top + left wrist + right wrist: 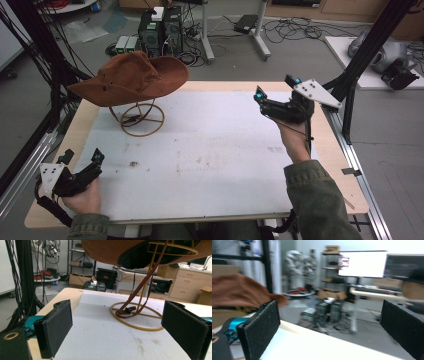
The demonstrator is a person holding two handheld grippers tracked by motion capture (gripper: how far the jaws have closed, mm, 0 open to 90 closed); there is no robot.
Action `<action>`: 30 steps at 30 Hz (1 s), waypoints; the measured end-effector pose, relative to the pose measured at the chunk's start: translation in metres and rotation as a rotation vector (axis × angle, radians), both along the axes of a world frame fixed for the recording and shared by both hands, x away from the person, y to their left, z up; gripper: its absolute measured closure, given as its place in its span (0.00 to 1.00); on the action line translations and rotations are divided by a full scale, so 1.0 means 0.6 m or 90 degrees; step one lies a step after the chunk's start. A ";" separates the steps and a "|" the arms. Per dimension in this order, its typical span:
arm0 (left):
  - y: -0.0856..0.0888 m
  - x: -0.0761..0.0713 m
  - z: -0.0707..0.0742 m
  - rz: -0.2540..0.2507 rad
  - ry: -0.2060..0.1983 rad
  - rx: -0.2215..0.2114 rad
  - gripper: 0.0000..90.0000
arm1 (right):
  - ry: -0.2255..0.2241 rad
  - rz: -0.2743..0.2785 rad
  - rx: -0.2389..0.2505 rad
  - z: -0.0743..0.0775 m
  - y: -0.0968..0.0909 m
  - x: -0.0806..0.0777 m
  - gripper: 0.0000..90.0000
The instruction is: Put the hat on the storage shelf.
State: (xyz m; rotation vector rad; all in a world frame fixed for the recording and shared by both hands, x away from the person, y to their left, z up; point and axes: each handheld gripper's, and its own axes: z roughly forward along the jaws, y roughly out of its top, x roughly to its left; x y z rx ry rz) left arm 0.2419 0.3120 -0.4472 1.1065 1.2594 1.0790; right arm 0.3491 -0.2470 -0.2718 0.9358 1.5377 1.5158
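The left claw (80, 159) rests low at the near left corner of the surface (225, 150), its jaws spread wide with nothing between them. From the left gripper view it looks toward the yellow wire stand (140, 312), whose ring base lies on the white sheet, a brown strap hanging down beside its stem. The right claw (276, 89) is raised over the far right of the surface, jaws likewise wide apart and empty. The brown cowboy hat (132, 77) sits tilted on top of the stand at the far left, well apart from both claws. By my judgement nothing is grasped yet; reaching and taking the hat remain.
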 end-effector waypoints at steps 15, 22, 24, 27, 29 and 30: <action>0.000 0.000 0.001 0.001 -0.001 0.003 0.11 | 0.046 -0.136 -0.006 -0.136 -0.052 -0.069 0.03; -0.001 0.000 0.001 0.000 0.001 0.005 0.11 | 0.068 -0.161 0.004 -0.188 -0.070 -0.086 0.03; -0.001 0.000 0.001 0.000 0.000 0.005 0.11 | 0.074 -0.172 0.012 -0.203 -0.074 -0.090 0.03; -0.003 0.000 0.001 -0.001 -0.001 0.005 0.11 | 0.082 -0.180 0.020 -0.223 -0.081 -0.096 0.03; -0.003 0.000 0.002 -0.002 0.002 0.010 0.11 | 0.083 -0.189 0.026 -0.235 -0.085 -0.099 0.03; -0.003 0.000 0.002 -0.003 0.002 0.009 0.11 | 0.088 -0.189 0.031 -0.240 -0.088 -0.100 0.03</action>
